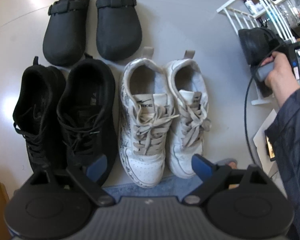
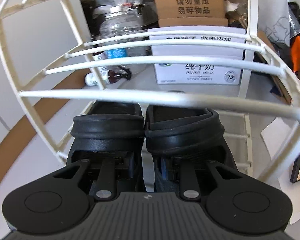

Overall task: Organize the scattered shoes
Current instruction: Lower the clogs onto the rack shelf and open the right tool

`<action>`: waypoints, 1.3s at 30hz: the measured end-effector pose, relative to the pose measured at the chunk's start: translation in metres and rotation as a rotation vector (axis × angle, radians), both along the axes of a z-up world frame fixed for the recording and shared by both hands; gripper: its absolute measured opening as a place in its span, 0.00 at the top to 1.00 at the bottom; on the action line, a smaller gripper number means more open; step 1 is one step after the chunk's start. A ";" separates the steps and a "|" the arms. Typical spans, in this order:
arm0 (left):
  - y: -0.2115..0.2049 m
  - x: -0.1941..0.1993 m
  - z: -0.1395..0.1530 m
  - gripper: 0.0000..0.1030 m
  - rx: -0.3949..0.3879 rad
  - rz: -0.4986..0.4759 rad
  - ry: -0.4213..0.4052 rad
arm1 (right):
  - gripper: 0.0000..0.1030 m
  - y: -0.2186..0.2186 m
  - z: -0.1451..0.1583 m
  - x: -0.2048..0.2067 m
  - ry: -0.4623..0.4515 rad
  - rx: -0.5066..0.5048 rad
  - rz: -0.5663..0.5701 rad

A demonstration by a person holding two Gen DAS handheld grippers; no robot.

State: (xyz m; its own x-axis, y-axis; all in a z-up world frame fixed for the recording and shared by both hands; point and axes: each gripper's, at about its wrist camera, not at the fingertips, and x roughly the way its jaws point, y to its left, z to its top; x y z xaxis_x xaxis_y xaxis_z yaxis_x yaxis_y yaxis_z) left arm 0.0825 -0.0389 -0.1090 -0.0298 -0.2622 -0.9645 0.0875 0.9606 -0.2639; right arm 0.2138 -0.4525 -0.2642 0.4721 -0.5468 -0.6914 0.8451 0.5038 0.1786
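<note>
on the floor below my wide-open, empty left gripper (image 1: 150, 165): black sneakers (image 1: 64, 112), white sneakers (image 1: 162, 116), black clogs (image 1: 92, 24) behind. at right, my right gripper (image 2: 148, 165) pinches a black shoe pair (image 2: 146, 128) inside the white rack (image 2: 130, 98).

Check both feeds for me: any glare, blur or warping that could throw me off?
Left wrist view: bright glare patches on the pale floor at the left, black lace-up sneakers lose detail in darkness, edges soft and bowed. Right wrist view: straight white wire rack bars curve heavily from the fisheye, nearest bar blurred; black rubber shoes are sharper, backlit by the bright background.
</note>
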 end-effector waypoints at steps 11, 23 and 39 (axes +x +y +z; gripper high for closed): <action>-0.007 0.005 -0.004 0.10 -0.001 0.003 0.003 | 0.54 -0.020 -0.007 0.023 0.012 0.097 -0.133; -0.007 0.004 -0.001 0.10 -0.003 -0.001 -0.015 | 0.05 0.005 0.024 0.027 -0.054 0.182 -0.125; 0.015 0.002 0.038 0.10 -0.019 0.033 -0.141 | 0.05 0.030 0.063 -0.013 0.093 0.191 0.000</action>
State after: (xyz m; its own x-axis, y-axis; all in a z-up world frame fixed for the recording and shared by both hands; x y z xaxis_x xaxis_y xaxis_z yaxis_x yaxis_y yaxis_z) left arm 0.0850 -0.0243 -0.0709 0.1149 -0.2793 -0.9533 0.0936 0.9584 -0.2695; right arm 0.2012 -0.4228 -0.2008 0.4017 -0.4014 -0.8231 0.8622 0.4686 0.1922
